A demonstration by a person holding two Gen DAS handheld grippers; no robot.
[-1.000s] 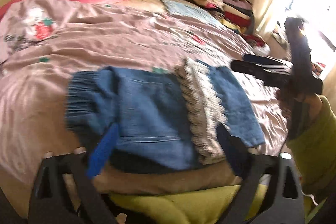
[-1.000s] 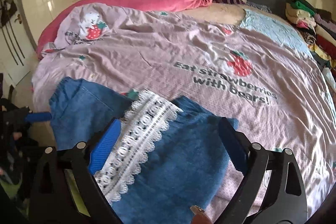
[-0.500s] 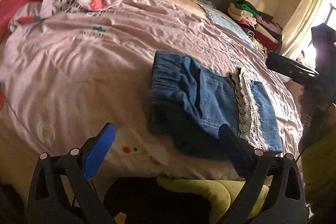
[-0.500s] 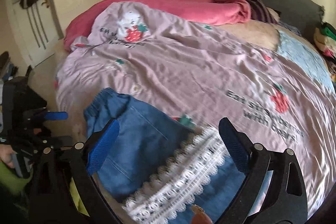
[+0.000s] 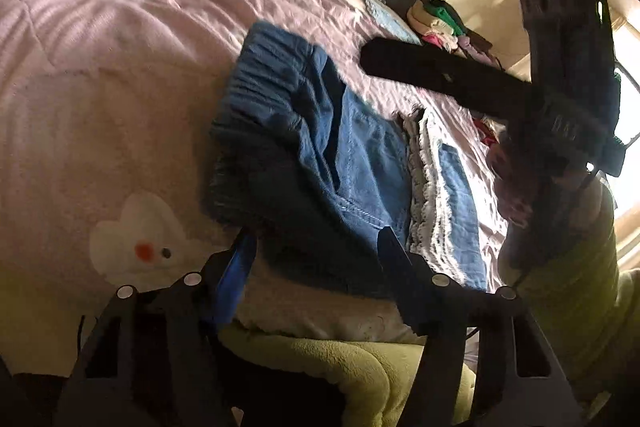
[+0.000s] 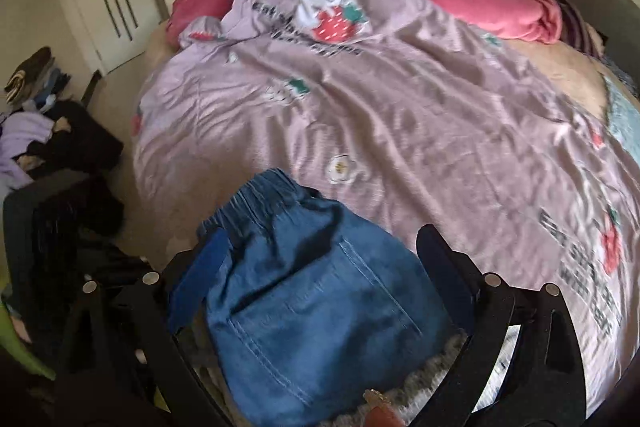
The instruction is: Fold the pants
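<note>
**Handling the denim pants: material behaviour and grip points**

The pants (image 5: 320, 155) lie at the near edge of the bed (image 6: 400, 115), already doubled over on the pink strawberry-print quilt (image 5: 120, 75). The elastic waistband (image 6: 264, 199) points toward the middle of the bed; the white lace trim (image 5: 424, 187) crosses the garment toward its other end.

Left gripper (image 5: 316, 251): jaws have just been closing and now stand partly spread. The near edge of the denim lies between the fingertips, but the pads do not visibly press on it.

Right gripper (image 6: 320, 259): jaws spread wide above the back-pocket panel, clear of the cloth. Nothing is pinched.

Expected handling:
- The denim is soft and limp. It probably sags wherever it is lifted and holds no shape of its own.
- The garment looks small and light; one pinch per gripper should carry it.
- The stacked layers may slide apart on the smooth quilt. Take all layers in one bite.
- The lace is open-work and likely to snag on a fingertip. Avoid gripping it.

Recommended grip points:
- The gathered waistband, where the elastic gives a thick, firm ridge.
- The seamed near edge, where stitching stiffens the fabric.

Grip both ends at matching positions, so the next fold stays square.
</note>
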